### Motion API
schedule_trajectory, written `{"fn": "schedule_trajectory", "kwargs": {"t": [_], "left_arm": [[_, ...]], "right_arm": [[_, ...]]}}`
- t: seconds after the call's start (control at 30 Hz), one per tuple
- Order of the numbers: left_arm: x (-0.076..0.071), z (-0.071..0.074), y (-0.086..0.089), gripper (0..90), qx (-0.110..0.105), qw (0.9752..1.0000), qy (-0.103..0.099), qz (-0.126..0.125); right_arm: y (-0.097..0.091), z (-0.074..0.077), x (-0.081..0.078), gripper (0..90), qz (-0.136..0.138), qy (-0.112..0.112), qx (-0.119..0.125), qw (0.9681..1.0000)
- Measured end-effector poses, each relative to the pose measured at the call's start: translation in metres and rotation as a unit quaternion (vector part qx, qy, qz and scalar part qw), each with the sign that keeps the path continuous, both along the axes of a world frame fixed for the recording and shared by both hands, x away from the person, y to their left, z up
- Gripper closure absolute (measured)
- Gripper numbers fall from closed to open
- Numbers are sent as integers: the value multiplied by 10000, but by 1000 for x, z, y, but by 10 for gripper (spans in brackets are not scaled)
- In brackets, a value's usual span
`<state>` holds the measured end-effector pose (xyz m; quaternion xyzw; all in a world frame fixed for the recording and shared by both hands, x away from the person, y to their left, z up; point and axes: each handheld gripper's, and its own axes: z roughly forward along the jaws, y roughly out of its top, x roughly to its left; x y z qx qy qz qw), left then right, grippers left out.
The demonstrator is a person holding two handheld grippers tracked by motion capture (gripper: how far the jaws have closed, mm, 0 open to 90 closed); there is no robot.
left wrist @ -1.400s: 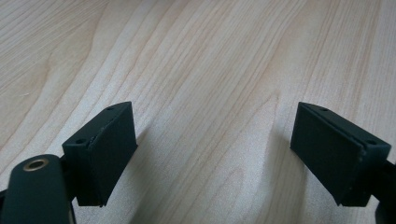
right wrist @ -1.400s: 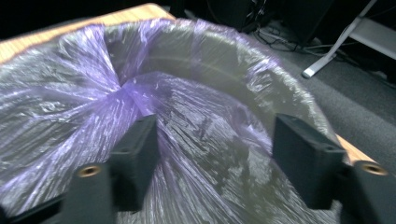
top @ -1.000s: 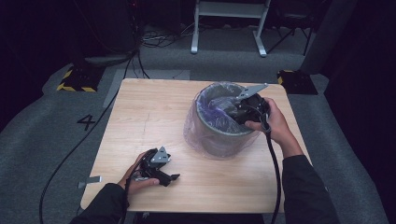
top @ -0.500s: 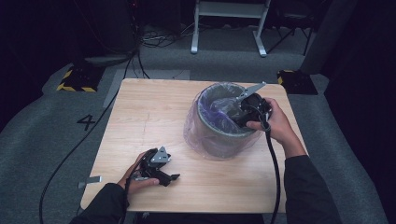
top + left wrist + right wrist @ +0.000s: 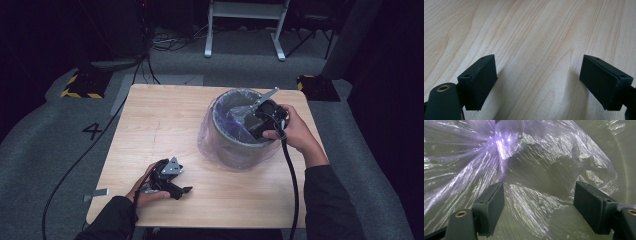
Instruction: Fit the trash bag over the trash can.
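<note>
Purple-tinted plastic liner point(image 5: 235, 102) fitted in grey bin point(image 5: 235, 145) at table's point(image 5: 165, 120) right-centre. Right gripper point(image 5: 537, 202) inside the bin, jaws just opened, film slack between them, ungripped. Left gripper point(image 5: 186, 190) parked, spread, empty. Step: seating liner. Next: regrip film, press down. Floor marking: "4" point(image 5: 93, 131).

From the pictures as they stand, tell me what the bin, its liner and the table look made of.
Bin: probably grey plastic, smooth and matte.
Liner: thin, translucent purple plastic film, crinkled and glossy.
Table: pale wood or wood-look laminate; the grain lines show.
</note>
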<state>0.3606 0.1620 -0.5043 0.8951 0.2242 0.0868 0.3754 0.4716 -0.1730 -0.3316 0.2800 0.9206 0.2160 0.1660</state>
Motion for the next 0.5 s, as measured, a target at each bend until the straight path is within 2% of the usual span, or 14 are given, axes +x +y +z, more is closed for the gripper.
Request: {"fn": "schedule_trajectory", "kwargs": {"t": [0.3,0.37,0.5], "left_arm": [[0,0,0,139,4,10000,1,-10],[0,0,0,139,-1,10000,-2,-14],[0,0,0,139,4,10000,0,-11]], "right_arm": [[2,-1,2,243,-66,172,-226,9996],[2,0,1,236,-80,138,-200,9997],[-1,0,1,228,-116,103,0,9999]]}}
